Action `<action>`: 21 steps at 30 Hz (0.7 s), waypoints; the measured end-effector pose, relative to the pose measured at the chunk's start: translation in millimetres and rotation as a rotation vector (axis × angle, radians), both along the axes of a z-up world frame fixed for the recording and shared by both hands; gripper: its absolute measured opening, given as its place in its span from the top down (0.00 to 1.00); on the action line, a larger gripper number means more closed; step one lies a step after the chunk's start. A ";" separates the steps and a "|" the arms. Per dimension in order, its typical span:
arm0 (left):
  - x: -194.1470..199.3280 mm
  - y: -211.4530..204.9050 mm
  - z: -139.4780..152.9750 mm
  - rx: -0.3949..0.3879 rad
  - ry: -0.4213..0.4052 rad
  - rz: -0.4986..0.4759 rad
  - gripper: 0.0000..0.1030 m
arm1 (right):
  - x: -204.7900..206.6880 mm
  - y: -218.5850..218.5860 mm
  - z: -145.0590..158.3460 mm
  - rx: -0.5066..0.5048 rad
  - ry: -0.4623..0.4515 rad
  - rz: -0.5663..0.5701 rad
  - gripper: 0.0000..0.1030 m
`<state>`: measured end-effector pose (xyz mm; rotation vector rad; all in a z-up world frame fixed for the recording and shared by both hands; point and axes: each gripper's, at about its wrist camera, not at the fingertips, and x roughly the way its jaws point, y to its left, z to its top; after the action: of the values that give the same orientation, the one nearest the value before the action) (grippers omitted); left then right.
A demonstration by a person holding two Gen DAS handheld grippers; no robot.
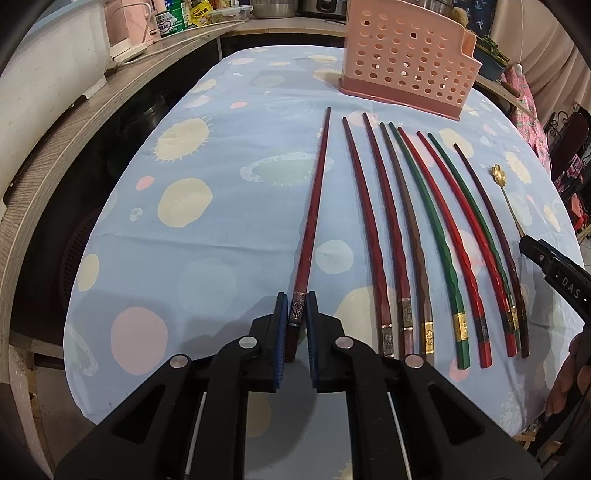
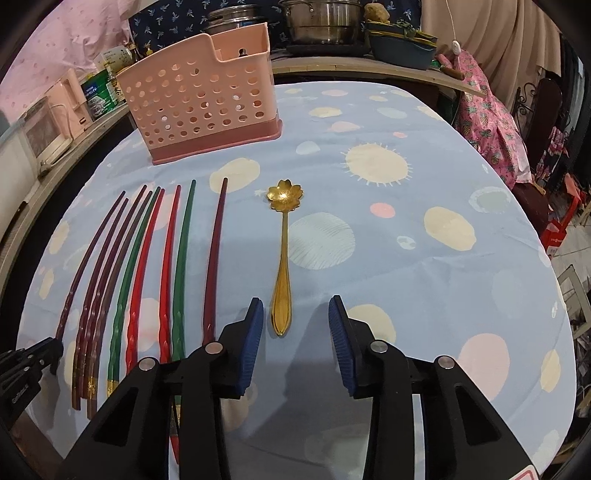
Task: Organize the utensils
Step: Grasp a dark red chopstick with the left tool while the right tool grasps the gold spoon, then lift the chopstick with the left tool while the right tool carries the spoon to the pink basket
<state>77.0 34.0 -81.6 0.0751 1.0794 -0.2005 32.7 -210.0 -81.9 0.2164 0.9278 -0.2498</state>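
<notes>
- Dark red chopstick [image 1: 312,229]: lies on the bench cloth, apart from the rest at the 9 o'clock end of the row, tip pointing to 12 o'clock. Its butt end with the silver band sits between the pads of the left hand-held gripper [image 1: 296,317].
- Left hand-held gripper: blue pads closed onto that chopstick's butt, both pads against it. Chopstick's far end on the cloth; can't tell if the butt end is lifted.
- Other chopsticks [image 1: 424,229]: eight, fanned side by side toward 3 o'clock of the gripped one. Dark red, brown, green, bright red. Butt ends with gold or silver bands at 6 o'clock, tips at 12.
- Gold spoon [image 2: 282,254]: flower-shaped bowl at 12 o'clock, handle tip at 6. Lies just at 3 o'clock of the last chopstick, not touching it.
- Right hand-held gripper [image 2: 296,319]: jaws part-way apart, nothing pinched. Spoon handle tip lies in the gap, nearer the 9 o'clock pad, no contact visible. In the left wrist view one of its black fingers shows at the 3 o'clock edge.
- Pink utensil holder [image 2: 199,103]: perforated, upright on a darker pink base, at 12 o'clock beyond the chopstick tips, well apart from them.
- Bench [image 2: 424,277]: covered with light blue cloth with pastel circles.
- Background: metal pots [image 2: 321,22] on a counter behind.
</notes>
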 end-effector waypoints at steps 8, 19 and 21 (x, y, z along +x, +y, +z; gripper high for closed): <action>1.7 0.8 -0.1 -0.007 0.004 0.002 0.91 | -1.3 -4.2 1.0 0.002 -0.004 -0.002 0.89; -5.7 3.5 20.2 -0.038 -0.029 0.006 0.91 | -19.5 -9.2 33.5 -0.007 -0.083 -0.017 0.90; -7.6 4.9 28.2 -0.045 -0.046 0.008 0.91 | -22.6 -10.8 41.1 -0.007 -0.102 -0.022 0.90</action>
<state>69.4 39.0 -53.4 0.0349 1.0288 -0.2150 10.1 -220.7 -40.8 0.2306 0.8233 -0.2600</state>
